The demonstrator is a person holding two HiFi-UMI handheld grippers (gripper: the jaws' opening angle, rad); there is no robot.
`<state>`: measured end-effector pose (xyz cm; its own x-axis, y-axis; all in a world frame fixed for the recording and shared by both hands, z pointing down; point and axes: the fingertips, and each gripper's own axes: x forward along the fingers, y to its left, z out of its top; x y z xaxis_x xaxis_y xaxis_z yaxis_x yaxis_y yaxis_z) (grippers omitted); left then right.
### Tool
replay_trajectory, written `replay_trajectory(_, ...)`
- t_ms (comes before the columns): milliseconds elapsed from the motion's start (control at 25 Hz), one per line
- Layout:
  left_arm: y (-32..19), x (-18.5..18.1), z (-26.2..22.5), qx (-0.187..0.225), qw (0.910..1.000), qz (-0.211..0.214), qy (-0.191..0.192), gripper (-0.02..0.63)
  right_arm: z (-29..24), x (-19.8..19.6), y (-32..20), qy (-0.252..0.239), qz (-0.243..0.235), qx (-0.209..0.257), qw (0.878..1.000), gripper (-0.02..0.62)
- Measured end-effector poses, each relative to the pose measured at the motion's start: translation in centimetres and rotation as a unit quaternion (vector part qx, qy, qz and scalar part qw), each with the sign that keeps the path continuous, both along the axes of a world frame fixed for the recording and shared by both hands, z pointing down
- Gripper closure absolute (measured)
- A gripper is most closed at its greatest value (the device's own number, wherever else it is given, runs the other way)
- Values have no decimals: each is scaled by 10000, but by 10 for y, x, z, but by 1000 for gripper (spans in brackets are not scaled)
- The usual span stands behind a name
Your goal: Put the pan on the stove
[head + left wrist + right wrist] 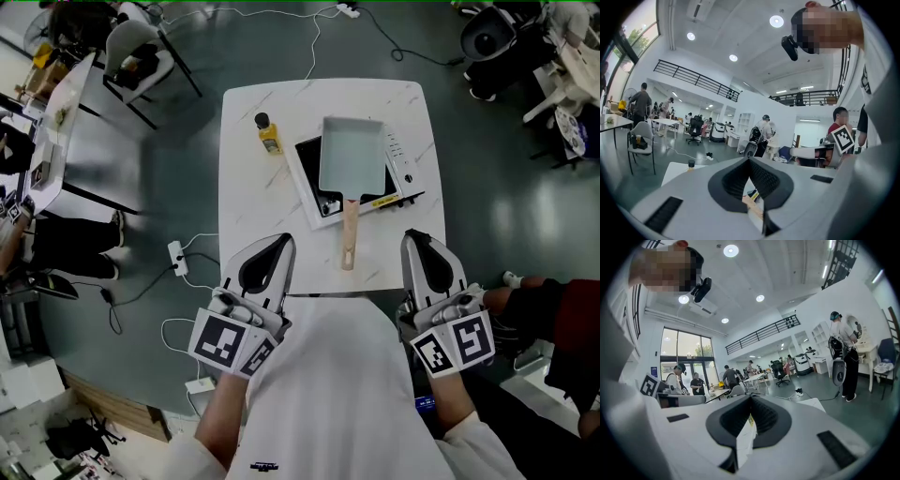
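Standing on a dark floor in a wide hall with desks, chairs and people, a white table carries a stove. The rectangular pan lies on the stove, and its wooden handle points toward the near edge. The left gripper and right gripper hover at that edge either side of the handle, both closed tight on nothing. A yellow bottle stands left of the stove.

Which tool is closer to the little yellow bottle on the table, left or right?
Left. The left tool is at the near edge of the table, almost in line with the yellow bottle; the right tool is across the pan handle, farther off.
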<state>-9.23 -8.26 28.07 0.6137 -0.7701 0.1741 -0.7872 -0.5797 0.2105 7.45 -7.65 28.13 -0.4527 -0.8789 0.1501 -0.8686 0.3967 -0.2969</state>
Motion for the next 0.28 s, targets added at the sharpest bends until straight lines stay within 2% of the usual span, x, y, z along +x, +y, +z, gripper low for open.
replay_trajectory(280, 2, 1, 3, -22, 10000, 25, -83, 606, 5, -2, 4, -2, 22, -90, 10000, 592)
